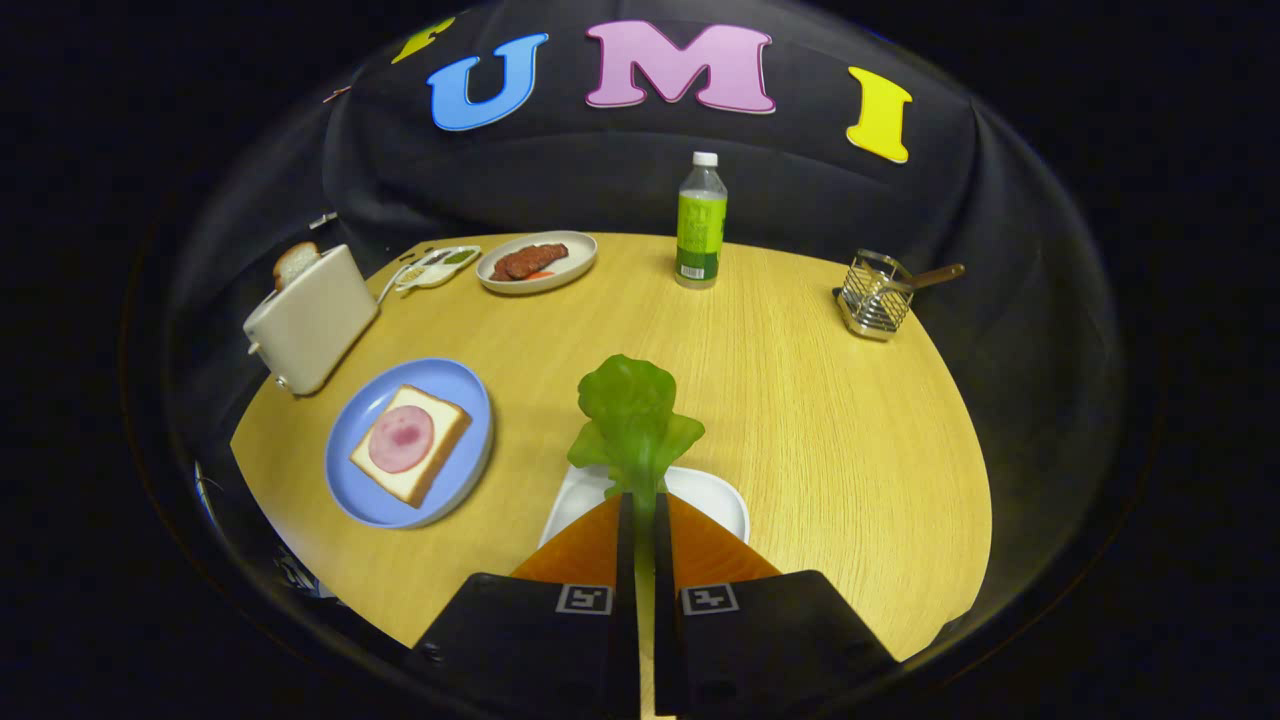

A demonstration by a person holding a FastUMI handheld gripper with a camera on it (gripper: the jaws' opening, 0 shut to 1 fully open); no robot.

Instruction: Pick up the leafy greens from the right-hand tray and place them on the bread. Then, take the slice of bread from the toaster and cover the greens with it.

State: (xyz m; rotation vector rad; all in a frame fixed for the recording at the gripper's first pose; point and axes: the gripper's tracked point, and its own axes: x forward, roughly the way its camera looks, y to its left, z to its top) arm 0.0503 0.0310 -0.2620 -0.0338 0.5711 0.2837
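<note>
My gripper (643, 500) is shut on the stem of the leafy greens (632, 420), and the leaf stands up just ahead of the fingertips, lifted above the white tray (720, 495). To the left of the fingers lies a blue plate (360, 490) carrying a slice of bread (435, 455) topped with a round pink slice of ham (401, 439). Beyond the plate stands a cream toaster (310, 320) with another slice of bread (295, 263) poking out of its slot.
At the back of the round wooden table (830, 430) are a green-labelled bottle (700, 222), an oval dish with reddish meat (536, 261), a small sauce tray (438, 267), and a wire basket (876, 295) with a wooden-handled tool to the right.
</note>
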